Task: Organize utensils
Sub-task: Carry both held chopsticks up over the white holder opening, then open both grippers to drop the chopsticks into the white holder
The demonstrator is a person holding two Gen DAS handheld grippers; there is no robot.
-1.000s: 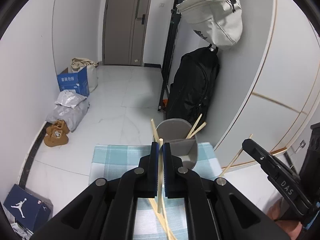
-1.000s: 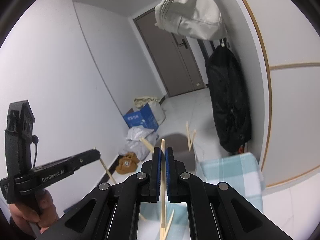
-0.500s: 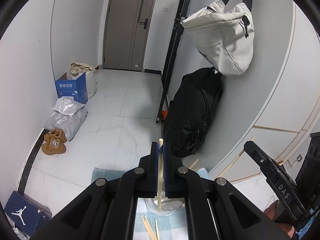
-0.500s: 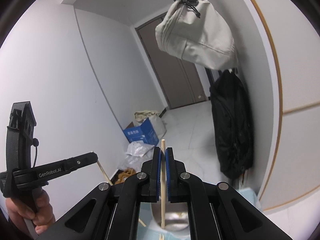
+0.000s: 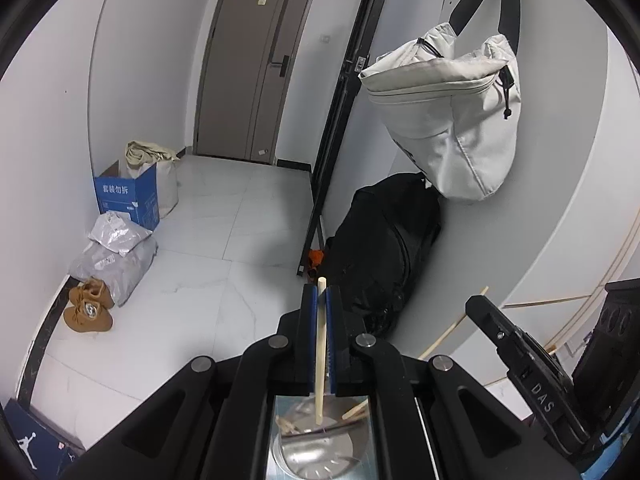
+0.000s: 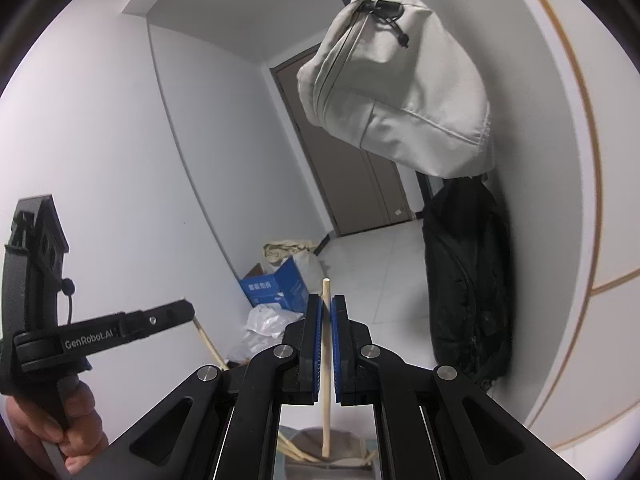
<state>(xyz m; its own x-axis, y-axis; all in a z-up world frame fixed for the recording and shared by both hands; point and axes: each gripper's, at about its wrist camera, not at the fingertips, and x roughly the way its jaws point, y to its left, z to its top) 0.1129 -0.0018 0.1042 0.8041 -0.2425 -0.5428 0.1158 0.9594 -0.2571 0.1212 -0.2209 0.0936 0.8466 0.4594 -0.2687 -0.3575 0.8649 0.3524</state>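
My left gripper (image 5: 321, 294) is shut on a wooden chopstick (image 5: 320, 344) that hangs upright, its lower end inside a grey metal utensil cup (image 5: 316, 452) directly below. Other chopsticks (image 5: 354, 414) lean in that cup. My right gripper (image 6: 327, 306) is shut on another wooden chopstick (image 6: 326, 376), also upright, its lower end over the same cup (image 6: 324, 460). Each gripper shows in the other's view: the right one (image 5: 516, 356) at lower right with its chopstick (image 5: 454, 326), the left one (image 6: 120, 326) at left, held by a hand.
A black backpack (image 5: 384, 248) stands against the curved white wall with a pale bag (image 5: 448, 112) hanging above it. A blue box (image 5: 128, 196), grey parcels (image 5: 114, 256) and brown shoes (image 5: 88, 310) lie on the white tile floor at left. A grey door (image 5: 256, 60) stands behind.
Both grippers have risen and tilted up, each still holding its chopstick. The cup has dropped to the bottom of both views and now lies under the chopstick ends. The checked cloth has left view.
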